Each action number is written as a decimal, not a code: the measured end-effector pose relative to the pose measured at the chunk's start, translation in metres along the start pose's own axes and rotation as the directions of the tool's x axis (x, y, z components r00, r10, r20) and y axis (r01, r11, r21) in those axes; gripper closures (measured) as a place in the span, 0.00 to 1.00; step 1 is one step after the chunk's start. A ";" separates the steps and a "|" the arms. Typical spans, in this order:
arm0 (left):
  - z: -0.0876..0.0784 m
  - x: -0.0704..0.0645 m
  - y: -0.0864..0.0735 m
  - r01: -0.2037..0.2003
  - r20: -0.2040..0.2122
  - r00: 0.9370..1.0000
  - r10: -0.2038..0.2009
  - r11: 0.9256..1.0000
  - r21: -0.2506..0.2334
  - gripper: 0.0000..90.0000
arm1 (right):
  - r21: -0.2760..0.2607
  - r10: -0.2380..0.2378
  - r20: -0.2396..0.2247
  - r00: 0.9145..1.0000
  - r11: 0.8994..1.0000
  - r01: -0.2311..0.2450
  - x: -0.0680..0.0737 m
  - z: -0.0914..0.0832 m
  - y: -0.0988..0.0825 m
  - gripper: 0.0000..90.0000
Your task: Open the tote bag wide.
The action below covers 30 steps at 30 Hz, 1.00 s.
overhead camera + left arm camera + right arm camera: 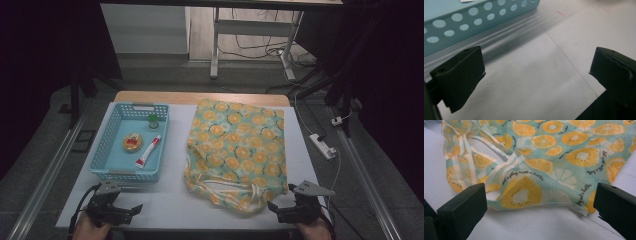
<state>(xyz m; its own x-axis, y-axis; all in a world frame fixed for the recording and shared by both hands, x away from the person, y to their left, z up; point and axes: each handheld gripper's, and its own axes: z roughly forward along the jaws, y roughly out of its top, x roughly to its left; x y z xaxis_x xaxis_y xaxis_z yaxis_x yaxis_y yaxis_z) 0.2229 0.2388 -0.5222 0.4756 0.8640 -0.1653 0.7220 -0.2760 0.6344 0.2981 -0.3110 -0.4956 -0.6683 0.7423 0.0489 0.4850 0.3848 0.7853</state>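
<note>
On the white surface (pixel 175 200), near its front edge, the left gripper (pixel 131 209) and the right gripper (pixel 276 207) rest low, each one held by a hand of the person, and both point toward the middle of the surface. The jaws of the left gripper stand wide apart and there is nothing between them; in the left gripper view they frame only bare surface, and the blue basket (pixel 461 22) with round holes in its wall is just beyond the left jaw. The jaws of the right gripper are also wide and hold nothing. In front of them lies the cloth bag (pixel 554 157), light green with orange fruit slices printed on it, flat and a little wrinkled, and its pale handles (pixel 466 157) lie toward the left side of the right gripper view. The near edge of the bag is close to the right gripper but is not between the jaws. Inside the basket lie a small tube (pixel 148 152), a round yellow tin (pixel 132 142) and a small green-capped jar (pixel 153 120), all apart from each other.
</note>
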 end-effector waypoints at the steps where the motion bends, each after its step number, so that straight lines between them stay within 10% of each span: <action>1: 0.000 0.000 0.000 -0.001 0.000 1.000 0.001 1.000 0.000 0.00 | 0.000 0.000 0.002 1.000 1.000 0.000 0.000 0.000 0.000 0.00; 30: 0.000 0.001 -0.001 -0.009 0.029 1.000 0.010 1.000 -0.008 0.00 | 0.021 -0.082 -0.026 0.996 0.996 0.082 0.014 0.004 0.016 0.00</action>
<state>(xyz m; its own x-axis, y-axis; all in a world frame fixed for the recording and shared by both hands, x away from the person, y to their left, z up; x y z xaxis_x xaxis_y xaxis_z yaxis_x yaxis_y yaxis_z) 0.2229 0.2403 -0.5224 0.4970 0.8486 -0.1811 0.7135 -0.2808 0.6420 0.2987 -0.2919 -0.4845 -0.7198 0.6941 0.0006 0.4400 0.4557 0.7738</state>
